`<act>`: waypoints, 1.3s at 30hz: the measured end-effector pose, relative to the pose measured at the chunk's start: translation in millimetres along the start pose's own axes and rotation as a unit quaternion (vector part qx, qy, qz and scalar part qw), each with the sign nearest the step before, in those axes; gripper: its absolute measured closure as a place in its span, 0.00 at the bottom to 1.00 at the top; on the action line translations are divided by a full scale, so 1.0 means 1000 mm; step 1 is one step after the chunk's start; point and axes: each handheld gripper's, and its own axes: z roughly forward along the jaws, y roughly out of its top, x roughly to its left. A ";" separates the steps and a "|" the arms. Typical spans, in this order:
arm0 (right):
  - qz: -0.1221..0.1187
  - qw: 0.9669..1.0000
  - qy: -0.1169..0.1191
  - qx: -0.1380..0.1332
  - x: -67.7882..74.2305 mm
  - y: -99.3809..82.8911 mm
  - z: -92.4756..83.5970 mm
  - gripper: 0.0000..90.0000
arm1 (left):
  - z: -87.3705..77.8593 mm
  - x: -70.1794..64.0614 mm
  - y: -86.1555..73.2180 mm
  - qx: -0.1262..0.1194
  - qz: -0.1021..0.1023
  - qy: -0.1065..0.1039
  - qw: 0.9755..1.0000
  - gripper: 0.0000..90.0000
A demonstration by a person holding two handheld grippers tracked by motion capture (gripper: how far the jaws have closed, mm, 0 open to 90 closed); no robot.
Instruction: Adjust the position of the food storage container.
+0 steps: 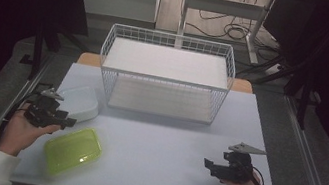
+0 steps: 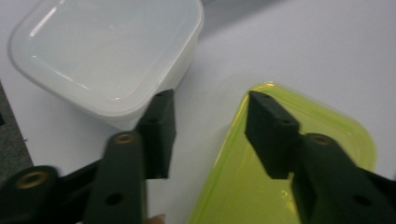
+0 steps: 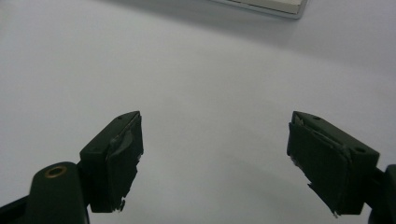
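A white lidded container (image 1: 79,101) (image 2: 102,51) lies at the table's left. A lime-green lidded container (image 1: 73,150) (image 2: 233,186) lies just in front of it. My left gripper (image 1: 68,121) (image 2: 210,100) hovers between the two, its jaws partly apart. One jaw stands by the white container's corner, the other over the green lid's edge, and neither presses on anything. My right gripper (image 1: 206,163) (image 3: 215,121) is held at the front right over bare table. It is open with nothing between its worn pads.
A white two-tier wire rack (image 1: 164,79) stands at the back middle of the pale table (image 1: 159,142); a corner of its base shows in the right gripper view. Dark curtains and table legs lie beyond the table.
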 end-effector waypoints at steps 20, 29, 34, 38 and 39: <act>0.003 1.000 -0.013 0.010 -0.002 -0.005 -0.001 0.21 | 0.047 -0.010 0.021 0.064 0.046 -0.028 0.996 1.00; 0.002 1.000 -0.014 0.014 -0.002 -0.006 0.001 0.21 | 0.058 -0.032 0.029 0.071 0.076 -0.047 0.993 1.00; 0.003 1.000 -0.014 0.014 -0.003 -0.007 0.002 0.21 | 0.058 -0.037 0.028 0.072 0.081 -0.047 0.993 1.00; 0.004 1.000 -0.016 0.015 -0.003 -0.008 0.001 0.21 | 0.039 -0.027 0.021 0.053 0.064 -0.036 0.996 1.00; 0.005 1.000 -0.016 0.016 -0.002 -0.008 0.001 0.21 | 0.029 -0.023 0.016 0.044 0.056 -0.033 0.997 1.00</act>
